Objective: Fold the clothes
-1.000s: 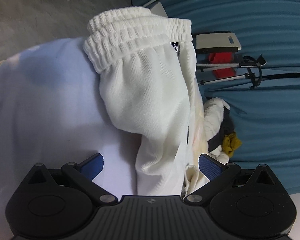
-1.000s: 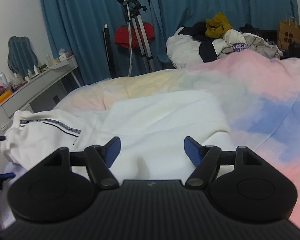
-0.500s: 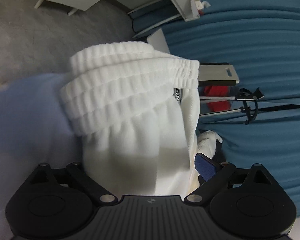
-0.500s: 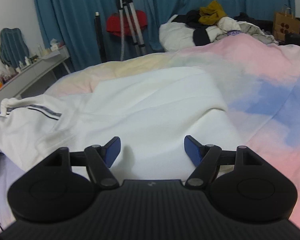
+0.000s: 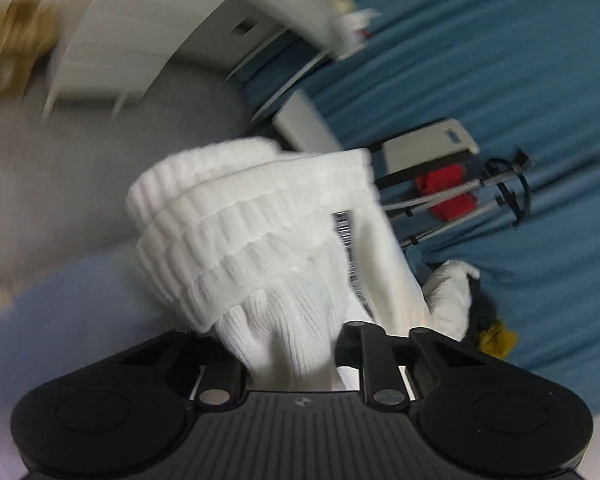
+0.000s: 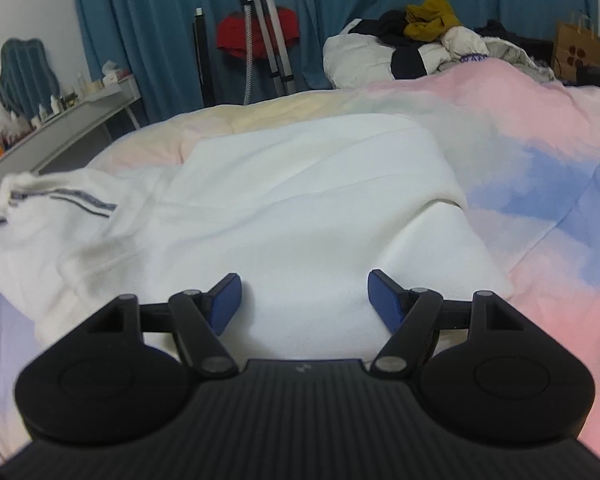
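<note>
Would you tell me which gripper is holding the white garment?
The left gripper: it is shut on the white garment. The right gripper hovers open above it.

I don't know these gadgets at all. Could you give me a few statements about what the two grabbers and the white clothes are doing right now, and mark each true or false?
1. The left gripper has its jaws shut on the white garment. True.
2. The right gripper is clamping fabric. False: its jaws stand open over the white cloth.
3. The curtains are red. False: they are blue.
4. A heap of clothes lies at the far end of the bed. True.
</note>
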The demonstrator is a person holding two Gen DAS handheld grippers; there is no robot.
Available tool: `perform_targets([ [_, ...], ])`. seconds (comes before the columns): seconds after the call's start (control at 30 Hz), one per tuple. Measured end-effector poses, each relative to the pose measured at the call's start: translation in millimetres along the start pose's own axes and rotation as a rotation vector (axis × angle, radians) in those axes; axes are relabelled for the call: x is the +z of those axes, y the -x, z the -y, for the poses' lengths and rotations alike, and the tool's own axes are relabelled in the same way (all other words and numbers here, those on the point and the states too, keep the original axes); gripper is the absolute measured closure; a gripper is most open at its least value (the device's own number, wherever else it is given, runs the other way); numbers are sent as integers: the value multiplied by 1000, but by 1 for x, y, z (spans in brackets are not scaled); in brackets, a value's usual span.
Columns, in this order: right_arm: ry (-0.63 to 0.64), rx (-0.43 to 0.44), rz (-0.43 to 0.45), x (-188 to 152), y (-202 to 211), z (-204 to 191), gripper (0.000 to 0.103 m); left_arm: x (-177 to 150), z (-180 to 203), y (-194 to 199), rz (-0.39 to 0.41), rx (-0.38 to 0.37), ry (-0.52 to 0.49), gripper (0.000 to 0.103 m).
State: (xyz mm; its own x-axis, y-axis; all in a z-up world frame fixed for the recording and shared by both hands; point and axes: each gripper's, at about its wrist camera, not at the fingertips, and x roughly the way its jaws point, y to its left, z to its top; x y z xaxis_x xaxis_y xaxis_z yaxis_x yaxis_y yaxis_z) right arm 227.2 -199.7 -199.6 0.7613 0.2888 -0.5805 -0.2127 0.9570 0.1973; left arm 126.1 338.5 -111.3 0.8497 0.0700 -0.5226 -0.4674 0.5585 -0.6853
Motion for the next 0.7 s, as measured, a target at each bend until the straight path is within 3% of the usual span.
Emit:
perform_targets([
  [0.2,-31,-9,65,18,21,11,31,-32,116,40,200,-24,-360,86],
  [0.4,-190,-40,166,34,54,62,31,-114,247,70,339,-154,-640,87],
  [0.5,-280,-51,216,41,70,89,31,-172,302,67,367,-215,-755,87],
  [0.7,-459,-75,317,55,104,144,29,-344,368,24,360,-208,-1048,88],
])
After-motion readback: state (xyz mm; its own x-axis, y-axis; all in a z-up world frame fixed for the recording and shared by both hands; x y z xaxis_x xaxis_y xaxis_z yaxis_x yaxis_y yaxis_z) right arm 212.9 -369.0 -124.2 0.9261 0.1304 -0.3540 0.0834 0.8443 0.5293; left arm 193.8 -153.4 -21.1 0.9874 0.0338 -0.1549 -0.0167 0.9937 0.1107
